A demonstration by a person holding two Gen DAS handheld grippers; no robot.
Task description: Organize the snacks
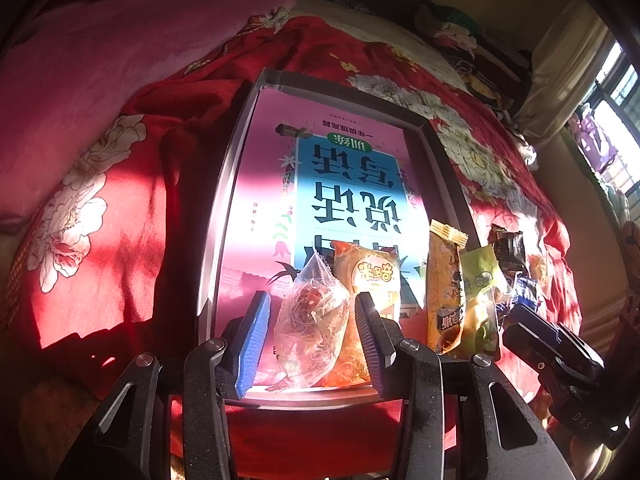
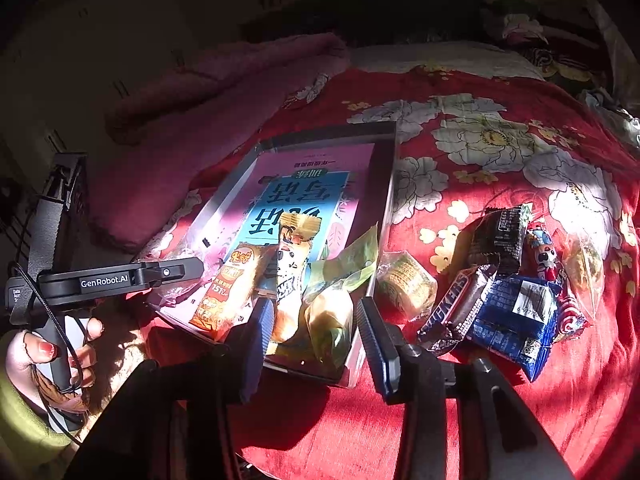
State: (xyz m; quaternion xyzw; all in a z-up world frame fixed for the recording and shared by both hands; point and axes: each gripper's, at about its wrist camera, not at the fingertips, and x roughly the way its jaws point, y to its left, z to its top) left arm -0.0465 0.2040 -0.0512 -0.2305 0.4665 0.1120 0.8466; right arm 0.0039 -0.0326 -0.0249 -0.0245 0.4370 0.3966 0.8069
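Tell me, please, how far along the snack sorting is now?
Done: four snacks stand in the clear tray, among them the orange packet and the green packet. In hand: the clear bag sits between the open left hand-held gripper; the right hand-held gripper is open too. Left: a Snickers bar, a blue packet and others lie on the red bedspread.

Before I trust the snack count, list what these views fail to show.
Left wrist view: clear bag, contents lost in glare and crinkles.
Left wrist view: loose snack pile, partly behind right gripper.
Right wrist view: Snickers bar, partly under blue packet.
Right wrist view: room at left, too dark.
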